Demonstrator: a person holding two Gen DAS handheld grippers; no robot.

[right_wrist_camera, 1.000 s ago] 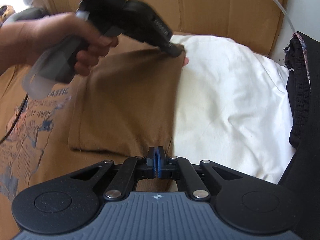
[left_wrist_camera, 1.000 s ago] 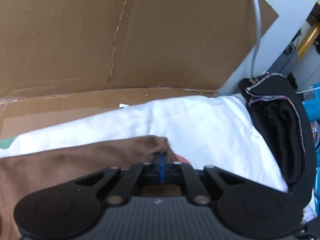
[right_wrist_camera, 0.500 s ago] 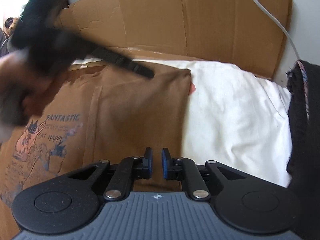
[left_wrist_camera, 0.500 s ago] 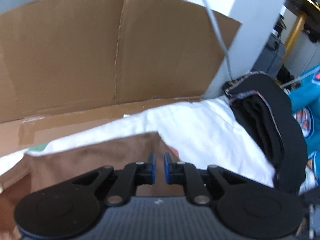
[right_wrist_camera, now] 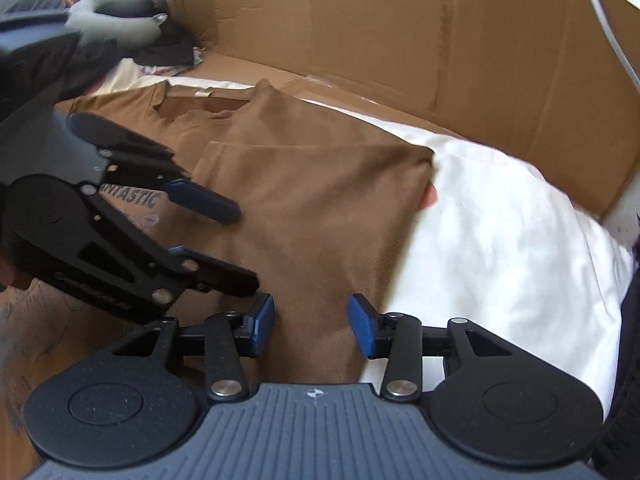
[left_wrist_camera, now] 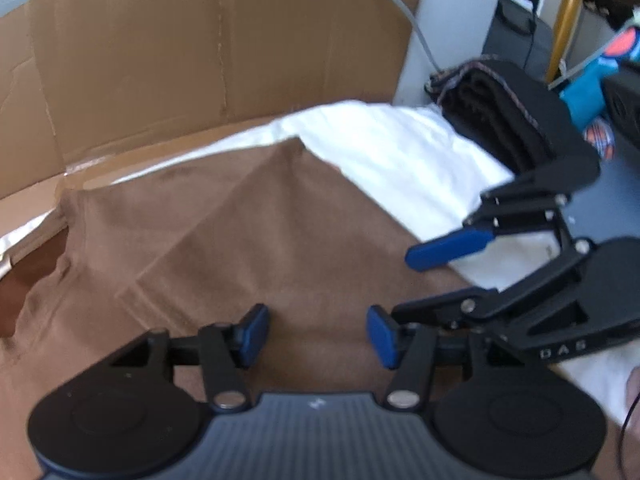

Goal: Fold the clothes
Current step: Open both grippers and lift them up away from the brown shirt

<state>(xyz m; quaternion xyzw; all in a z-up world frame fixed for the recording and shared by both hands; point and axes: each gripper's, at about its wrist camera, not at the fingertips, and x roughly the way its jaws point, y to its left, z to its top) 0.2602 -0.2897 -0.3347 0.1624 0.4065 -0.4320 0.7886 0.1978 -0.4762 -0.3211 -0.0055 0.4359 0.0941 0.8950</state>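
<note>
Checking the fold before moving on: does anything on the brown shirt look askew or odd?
The folded flap's top edge slants instead of running square to the brown shirt, and something pinkish peeks out at its right corner.

brown tee (right_wrist_camera: 304, 216) | side folded over, flat | on white sheet, nxt to cardboard

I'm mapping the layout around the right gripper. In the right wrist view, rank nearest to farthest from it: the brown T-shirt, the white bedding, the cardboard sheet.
1. Brown T-shirt: directly beneath the open right gripper.
2. White bedding: just right of the shirt.
3. Flattened brown cardboard sheet: standing along the back.
</note>
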